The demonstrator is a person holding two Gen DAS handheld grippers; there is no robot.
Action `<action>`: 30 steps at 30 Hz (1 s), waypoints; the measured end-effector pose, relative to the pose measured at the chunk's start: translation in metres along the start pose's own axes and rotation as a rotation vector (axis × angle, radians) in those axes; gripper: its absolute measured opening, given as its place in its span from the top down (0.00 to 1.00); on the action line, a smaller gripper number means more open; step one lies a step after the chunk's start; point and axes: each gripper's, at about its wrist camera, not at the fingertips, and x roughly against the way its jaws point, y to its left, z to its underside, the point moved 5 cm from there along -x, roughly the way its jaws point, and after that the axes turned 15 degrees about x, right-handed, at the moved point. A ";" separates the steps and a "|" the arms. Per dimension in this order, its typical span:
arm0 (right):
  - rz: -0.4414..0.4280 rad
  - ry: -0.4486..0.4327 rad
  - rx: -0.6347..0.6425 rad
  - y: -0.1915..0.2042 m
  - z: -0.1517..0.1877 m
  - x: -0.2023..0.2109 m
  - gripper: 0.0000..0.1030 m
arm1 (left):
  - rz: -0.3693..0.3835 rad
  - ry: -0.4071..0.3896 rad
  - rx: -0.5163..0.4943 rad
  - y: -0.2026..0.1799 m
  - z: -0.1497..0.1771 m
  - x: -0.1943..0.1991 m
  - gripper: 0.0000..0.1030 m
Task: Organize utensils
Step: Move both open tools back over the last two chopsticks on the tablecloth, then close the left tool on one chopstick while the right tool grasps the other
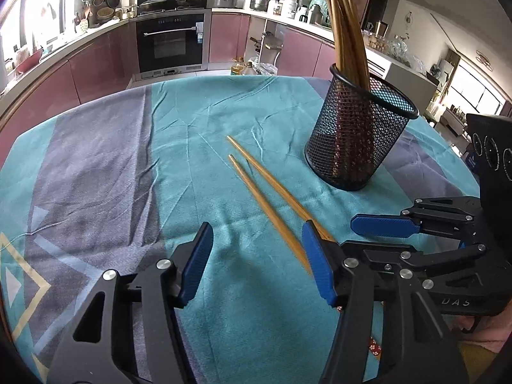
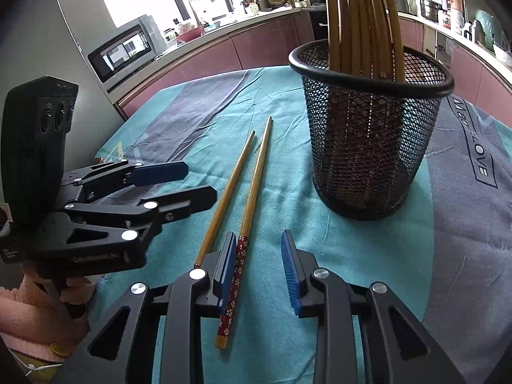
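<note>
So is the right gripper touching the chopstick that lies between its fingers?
Cannot tell. In the right wrist view the chopstick runs right along the inner face of one pad of the right gripper; no clear gap or press shows. The other pad is clearly apart.

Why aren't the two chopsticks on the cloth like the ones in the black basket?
The two loose wooden chopsticks lie flat on the teal tablecloth; the bundle of wooden chopsticks stands upright in the black mesh basket. The loose ones number two, the bundle more. All are brownish wood.
</note>
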 end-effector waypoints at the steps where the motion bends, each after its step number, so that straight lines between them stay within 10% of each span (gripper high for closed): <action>1: 0.001 0.001 -0.002 -0.001 0.001 0.001 0.73 | 0.001 0.007 -0.005 -0.002 0.000 -0.003 0.47; 14: 0.001 -0.014 0.007 -0.004 -0.009 0.000 0.74 | -0.046 0.026 -0.032 -0.004 -0.006 -0.018 0.80; 30: 0.039 -0.014 0.011 -0.007 -0.024 -0.021 0.92 | -0.044 0.012 -0.001 0.006 -0.012 -0.016 0.86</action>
